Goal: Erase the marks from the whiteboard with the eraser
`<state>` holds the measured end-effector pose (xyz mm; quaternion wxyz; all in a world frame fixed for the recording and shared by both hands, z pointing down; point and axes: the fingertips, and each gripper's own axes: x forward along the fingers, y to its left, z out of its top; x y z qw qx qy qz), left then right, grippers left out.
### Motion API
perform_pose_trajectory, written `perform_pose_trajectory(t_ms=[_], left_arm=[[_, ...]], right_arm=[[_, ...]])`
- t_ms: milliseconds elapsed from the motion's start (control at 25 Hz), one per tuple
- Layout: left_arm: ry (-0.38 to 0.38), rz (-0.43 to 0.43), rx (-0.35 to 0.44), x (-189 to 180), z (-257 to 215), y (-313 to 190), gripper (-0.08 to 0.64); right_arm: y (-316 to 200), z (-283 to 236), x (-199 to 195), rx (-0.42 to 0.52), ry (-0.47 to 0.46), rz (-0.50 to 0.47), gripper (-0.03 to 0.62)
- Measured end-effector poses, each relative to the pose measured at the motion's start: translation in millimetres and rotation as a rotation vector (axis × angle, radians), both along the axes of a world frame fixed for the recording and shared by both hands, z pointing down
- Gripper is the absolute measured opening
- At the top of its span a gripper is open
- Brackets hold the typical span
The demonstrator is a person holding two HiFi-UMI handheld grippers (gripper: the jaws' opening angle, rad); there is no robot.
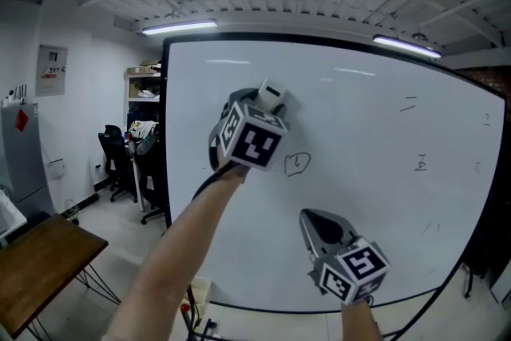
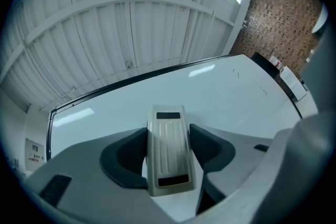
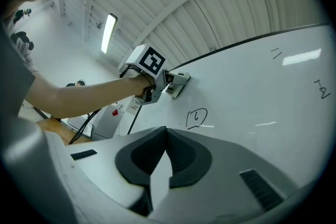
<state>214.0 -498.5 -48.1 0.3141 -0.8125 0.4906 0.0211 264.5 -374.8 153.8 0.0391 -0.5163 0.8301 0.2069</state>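
The left tongs [image 2: 168, 131] are clenched on the beige eraser [image 2: 169, 155]. The left gripper view shows this plainly, with a dark pad pressed to each long side of the ribbed block. That view shows the whiteboard [image 2: 220, 92] beyond the eraser as almost bare white.

The right gripper view gives what the left one lacks. There the eraser [image 3: 177, 83] lies against the board, up and to the left of a boxed squiggle [image 3: 197, 118], near it but apart. The same view shows the person's forearm [image 3: 79, 97] reaching in. It also shows the right tongs [image 3: 166, 136] pinched together with nothing between them.

Only the head view takes in the whole board, with small marks [image 1: 421, 164] scattered toward its right side. The right tongs [image 1: 319, 224] hover low in that view, below the squiggle. A wooden counter [image 1: 40, 255] stands at lower left, and office chairs [image 1: 116, 152] stand behind it.
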Motion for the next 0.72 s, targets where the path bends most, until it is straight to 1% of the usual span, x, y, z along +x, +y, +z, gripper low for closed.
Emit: perform_pose_trajectory(t_ms=[120, 280, 400, 480, 640, 720], left_arm=[[0.007, 0.006, -0.003, -10, 0, -2, 0.247], [0.048, -0.053, -0.003, -48, -2, -13, 0.247], [0.087, -0.021, -0.047, -71, 0, -19, 0.247], [0.100, -0.003, -0.053, -74, 0, -21, 0.247], [0.093, 0.008, -0.066, -70, 0, -22, 0.247], [0.112, 0.021, -0.065, -76, 0, -17, 0.249]], right_arm=[[1, 3, -6, -0.007, 0.003, -0.012, -0.009], [0, 6, -13, -0.009, 0.004, -0.031, -0.009], [0, 7, -17, -0.014, -0.001, -0.036, -0.009], [0, 8, -21, -0.019, -0.004, -0.034, -0.009], [3, 8, -23, -0.015, -0.010, -0.032, -0.009], [6, 8, -21, -0.016, -0.018, -0.022, -0.009]])
